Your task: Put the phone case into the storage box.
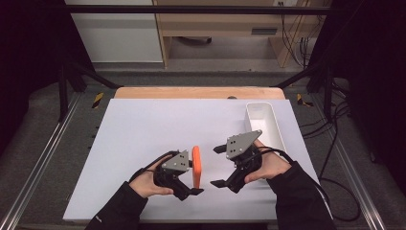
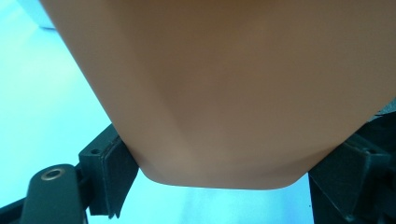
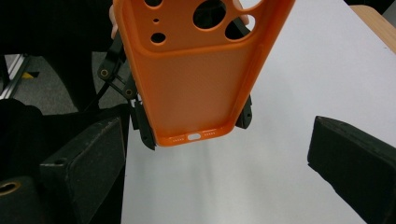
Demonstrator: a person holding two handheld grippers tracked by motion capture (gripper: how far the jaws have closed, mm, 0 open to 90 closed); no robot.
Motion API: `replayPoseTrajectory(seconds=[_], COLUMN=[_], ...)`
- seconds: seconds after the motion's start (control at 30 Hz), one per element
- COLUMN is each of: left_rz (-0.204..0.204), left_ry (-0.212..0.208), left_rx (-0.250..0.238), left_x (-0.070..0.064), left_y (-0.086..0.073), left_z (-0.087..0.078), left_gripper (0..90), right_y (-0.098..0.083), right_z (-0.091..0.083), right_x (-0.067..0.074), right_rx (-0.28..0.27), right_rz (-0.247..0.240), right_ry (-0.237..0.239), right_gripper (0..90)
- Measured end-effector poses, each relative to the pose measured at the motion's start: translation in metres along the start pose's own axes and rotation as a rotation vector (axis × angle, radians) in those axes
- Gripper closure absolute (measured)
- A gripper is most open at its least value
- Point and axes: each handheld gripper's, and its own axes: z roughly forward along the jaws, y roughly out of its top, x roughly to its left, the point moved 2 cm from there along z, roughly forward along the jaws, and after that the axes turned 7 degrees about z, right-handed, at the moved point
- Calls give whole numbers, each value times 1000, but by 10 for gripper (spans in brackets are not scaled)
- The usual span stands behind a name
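While the left gripper (image 1: 190, 178) is clenching the orange phone case (image 1: 196, 166) (held on edge above the worktop (image 1: 143, 143)), the right gripper (image 1: 218, 166) is waiting with fingers released, handover seemingly pending.

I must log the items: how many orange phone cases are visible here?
1. The orange phone case is clamped on edge in the left gripper, above the table's near middle.

phone case (image 2: 224, 93) blurred, top cut off | left claw (image 1: 192, 176) tips part-hidden
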Motion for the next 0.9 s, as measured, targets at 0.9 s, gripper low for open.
replayPoseTrajectory(seconds=[0.9], left_rz=[34], left_ry=[-41], left_rx=[30], left_x=[-3], left_y=[6], left_z=[16], left_gripper=[153], right_y=[8], right_z=[6], right_x=[4], right_rx=[-30], right_rz=[-12], right_ry=[42], right_gripper=[49])
